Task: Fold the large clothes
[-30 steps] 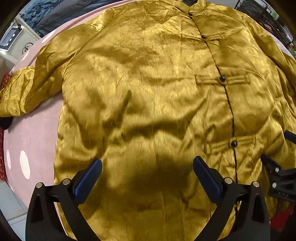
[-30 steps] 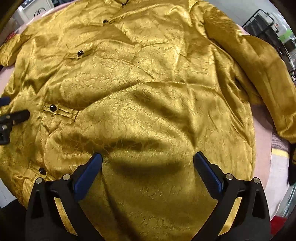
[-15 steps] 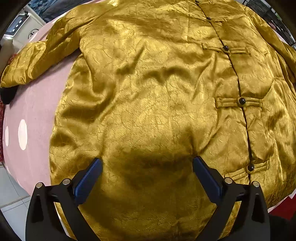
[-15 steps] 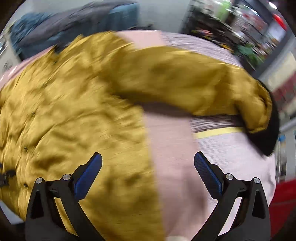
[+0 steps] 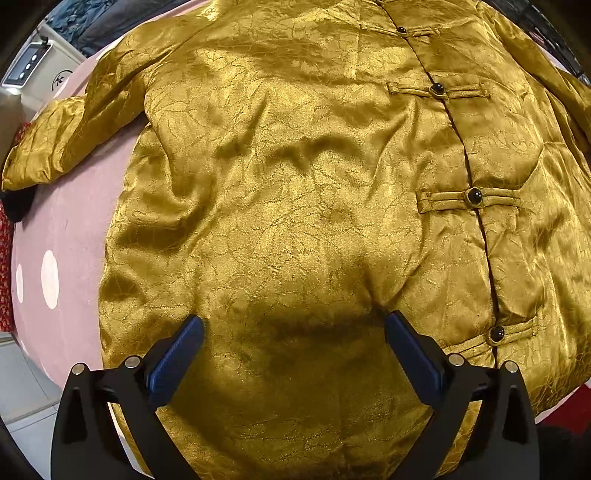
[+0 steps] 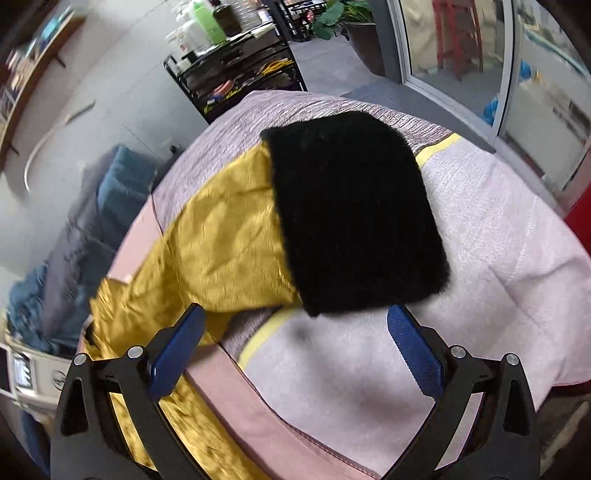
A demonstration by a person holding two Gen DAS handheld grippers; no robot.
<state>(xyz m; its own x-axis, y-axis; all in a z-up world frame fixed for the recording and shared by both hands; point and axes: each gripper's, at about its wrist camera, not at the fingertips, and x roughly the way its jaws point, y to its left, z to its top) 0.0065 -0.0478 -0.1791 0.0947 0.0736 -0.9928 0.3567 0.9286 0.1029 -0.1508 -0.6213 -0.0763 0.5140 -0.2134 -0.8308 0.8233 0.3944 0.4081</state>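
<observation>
You are holding two grippers over one garment. The left gripper (image 5: 293,332) is hovering above the lower front of the gold jacket (image 5: 295,184), its jaws spread wide with nothing between them. The right gripper (image 6: 295,325) is likewise splayed and empty, pointing at the jacket's black furry cuff (image 6: 351,218), which is lying at the end of one gold sleeve (image 6: 221,251) stretched out across the bedding.

The jacket is lying face up and fastened, filling most of the left wrist view. You are seeing four dark round buttons (image 5: 474,195) down its front there, three of them sitting on gold fabric loop tabs (image 5: 436,201). Its other sleeve (image 5: 70,136) is reaching out towards the upper left of that view.

Under the jacket a pink cover (image 5: 62,229) with two pale dots (image 5: 49,273) is showing on the left. In the right wrist view the cuff is resting on a pale textured blanket (image 6: 498,240) crossed by one yellow stripe (image 6: 266,336).

Around the bed you are looking at a black wire rack (image 6: 236,77) loaded with bottles and clutter, a potted plant (image 6: 343,18), a glass door (image 6: 480,55), a pile of blue and grey cloth (image 6: 92,221), and a white appliance (image 5: 37,70) with a small control panel.
</observation>
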